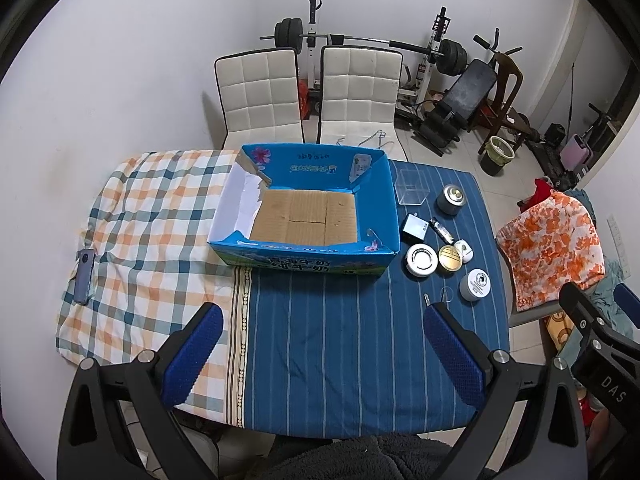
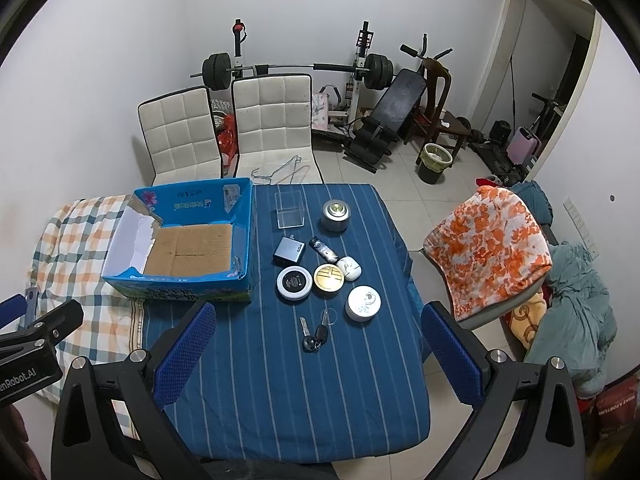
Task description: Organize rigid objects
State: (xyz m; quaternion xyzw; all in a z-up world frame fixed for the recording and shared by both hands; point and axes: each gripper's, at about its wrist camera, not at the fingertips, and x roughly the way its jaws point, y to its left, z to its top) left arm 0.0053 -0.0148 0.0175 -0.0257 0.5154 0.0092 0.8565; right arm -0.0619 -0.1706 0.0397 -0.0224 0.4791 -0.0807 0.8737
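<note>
Both claws released: left gripper [image 1: 322, 354], right gripper [image 2: 318, 354]. Keys [image 2: 314, 336] lie just right of the empty cardboard box [image 2: 240, 236]; light, stiff, slippery, so pinch their dark heads.

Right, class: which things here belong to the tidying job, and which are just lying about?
Job: blue cardboard box, clear plastic box, grey tin, charger, three round tins, keys.

Lying about: phone, white chairs, weight bench.

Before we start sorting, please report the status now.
Left claw open, right claw open, both empty. Box empty; keys nearest right claw. Path clear.
</note>
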